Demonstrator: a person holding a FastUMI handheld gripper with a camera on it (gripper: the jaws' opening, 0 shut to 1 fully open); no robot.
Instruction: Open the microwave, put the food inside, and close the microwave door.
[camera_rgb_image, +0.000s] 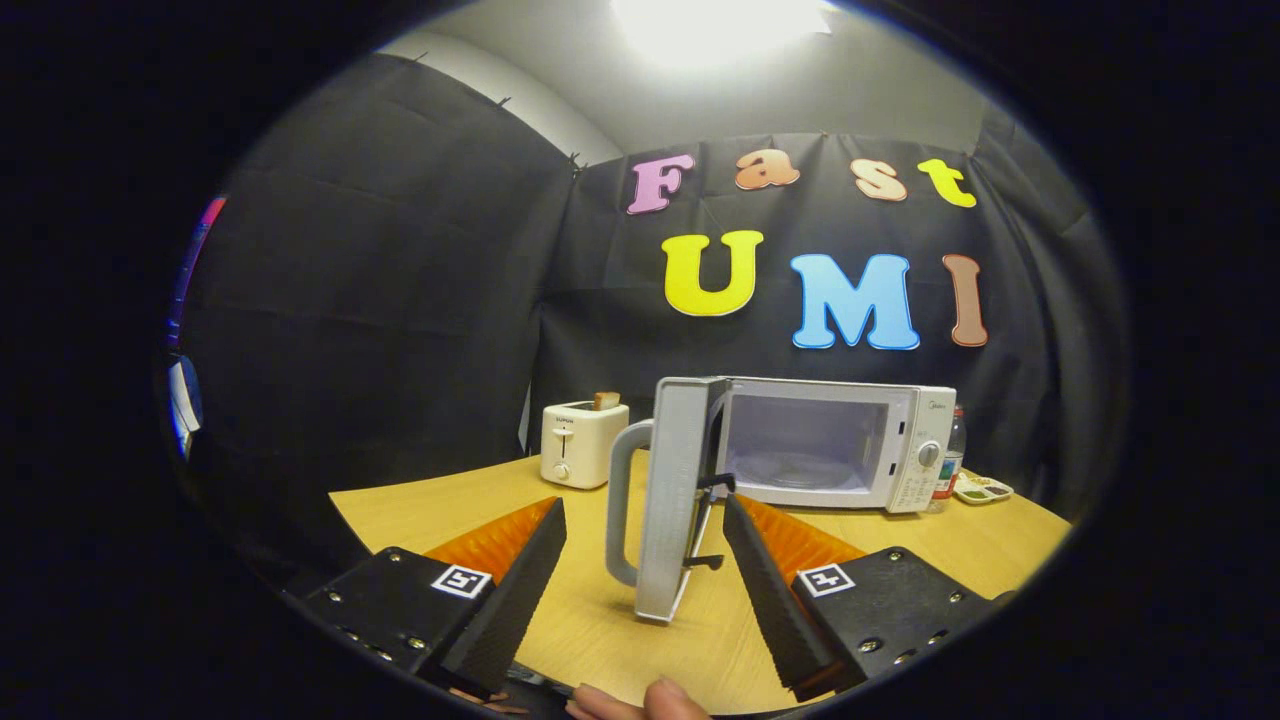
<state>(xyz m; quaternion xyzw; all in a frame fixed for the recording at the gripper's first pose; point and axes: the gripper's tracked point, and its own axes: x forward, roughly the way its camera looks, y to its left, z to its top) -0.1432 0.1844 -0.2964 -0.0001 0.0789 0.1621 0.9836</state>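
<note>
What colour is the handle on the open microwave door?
Grey, like the door; the handle shows best in the gripper view, between the open claw fingers.

White toaster on a wooden table, slice of bread poking up from its slot. Far across the table from the toaster, a bottle with a red cap, standing upright. Just in front of the bottle, farther still from the toaster, a small tray of paints.

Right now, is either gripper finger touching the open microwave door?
Cannot tell. In the gripper view the door stands between the spread fingers; one finger overlaps its inner edge, so contact is unclear.
</note>
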